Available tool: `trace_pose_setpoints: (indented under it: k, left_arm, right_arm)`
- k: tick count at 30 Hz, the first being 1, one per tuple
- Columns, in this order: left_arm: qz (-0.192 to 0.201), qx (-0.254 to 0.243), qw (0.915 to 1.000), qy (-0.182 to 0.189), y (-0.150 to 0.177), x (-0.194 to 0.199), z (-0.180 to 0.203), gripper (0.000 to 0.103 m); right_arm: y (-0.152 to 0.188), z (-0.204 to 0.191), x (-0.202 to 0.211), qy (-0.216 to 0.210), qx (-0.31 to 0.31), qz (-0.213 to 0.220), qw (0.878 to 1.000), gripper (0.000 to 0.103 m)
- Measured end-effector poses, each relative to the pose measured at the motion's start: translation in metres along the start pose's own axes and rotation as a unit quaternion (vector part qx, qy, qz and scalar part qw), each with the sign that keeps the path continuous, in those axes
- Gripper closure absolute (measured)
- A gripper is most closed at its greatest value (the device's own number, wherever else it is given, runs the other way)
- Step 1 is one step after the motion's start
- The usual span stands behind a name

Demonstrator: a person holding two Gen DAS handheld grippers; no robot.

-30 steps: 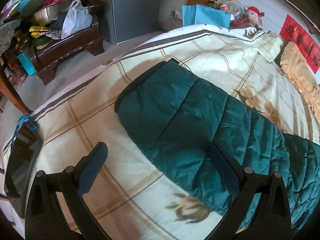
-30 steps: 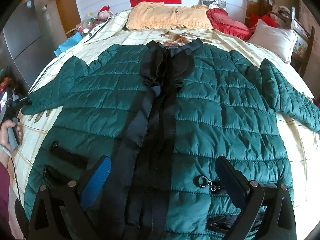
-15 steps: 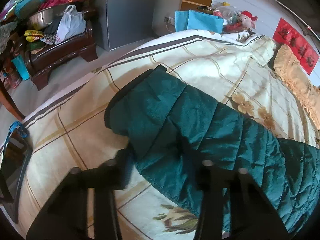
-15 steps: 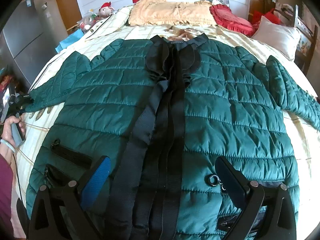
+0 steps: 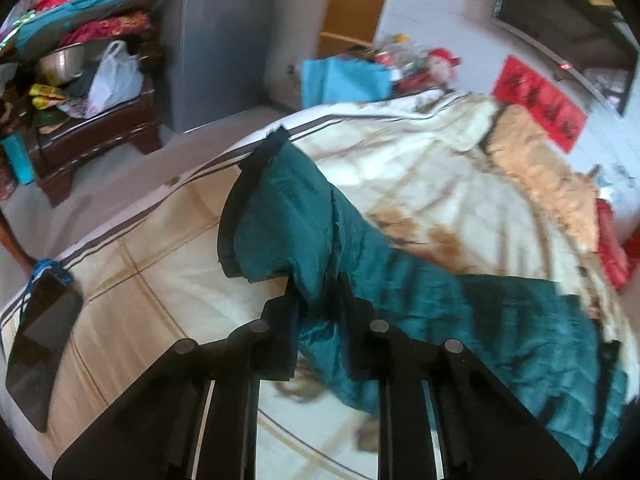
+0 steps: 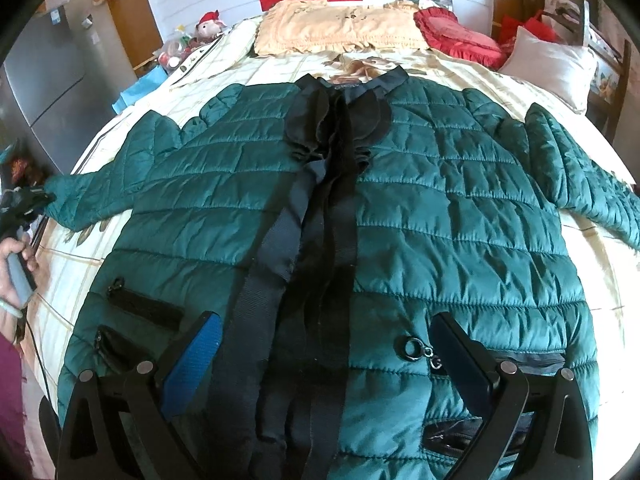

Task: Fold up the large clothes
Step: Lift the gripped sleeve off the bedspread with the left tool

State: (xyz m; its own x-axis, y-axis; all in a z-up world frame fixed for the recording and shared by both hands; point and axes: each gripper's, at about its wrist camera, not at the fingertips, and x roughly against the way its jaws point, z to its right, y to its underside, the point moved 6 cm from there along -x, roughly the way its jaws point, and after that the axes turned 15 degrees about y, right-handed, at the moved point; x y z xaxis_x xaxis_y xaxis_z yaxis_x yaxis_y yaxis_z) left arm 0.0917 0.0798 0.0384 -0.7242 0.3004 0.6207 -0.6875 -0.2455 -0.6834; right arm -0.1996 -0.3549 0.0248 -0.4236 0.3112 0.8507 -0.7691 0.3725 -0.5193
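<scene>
- Across the bed (image 6: 460,68), filling the middle of the right wrist frame, the green quilted jacket (image 6: 440,208) lies spread, front up.
- Left tongs (image 5: 320,312) have just been closing and now pinch the jacket's sleeve (image 5: 288,220), cuff raised off the bedspread.
- Right tongs (image 6: 324,356) gape wide over the hem at lower centre, gripping nothing.

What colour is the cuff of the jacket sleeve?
Black, on a dark green sleeve; the left wrist view shows it best.
</scene>
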Motion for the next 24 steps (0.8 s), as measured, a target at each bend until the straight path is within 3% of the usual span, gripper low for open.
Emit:
trace_pose_setpoints:
  k: [4,14,19,24]
  left_arm:
    - [-0.003,-0.008,0.9985,0.054,0.001,0.020,0.032,0.091]
    - [-0.017,-0.041,0.9918,0.120,0.014,0.040,0.091,0.093]
    - [-0.025,-0.081,0.9911,0.103,0.020,0.032,0.106,0.096]
    - [-0.054,-0.053,0.9921,0.100,0.029,0.006,0.084,0.096]
  right_arm:
    - [0.002,0.005,0.002,-0.007,-0.010,-0.001,1.000,0.000]
    - [0.007,0.014,0.009,-0.012,-0.018,0.005,1.000,0.000]
    - [0.010,0.020,0.012,-0.014,-0.025,0.005,1.000,0.000]
    - [0.012,0.024,0.011,-0.017,-0.029,0.002,0.999,0.000]
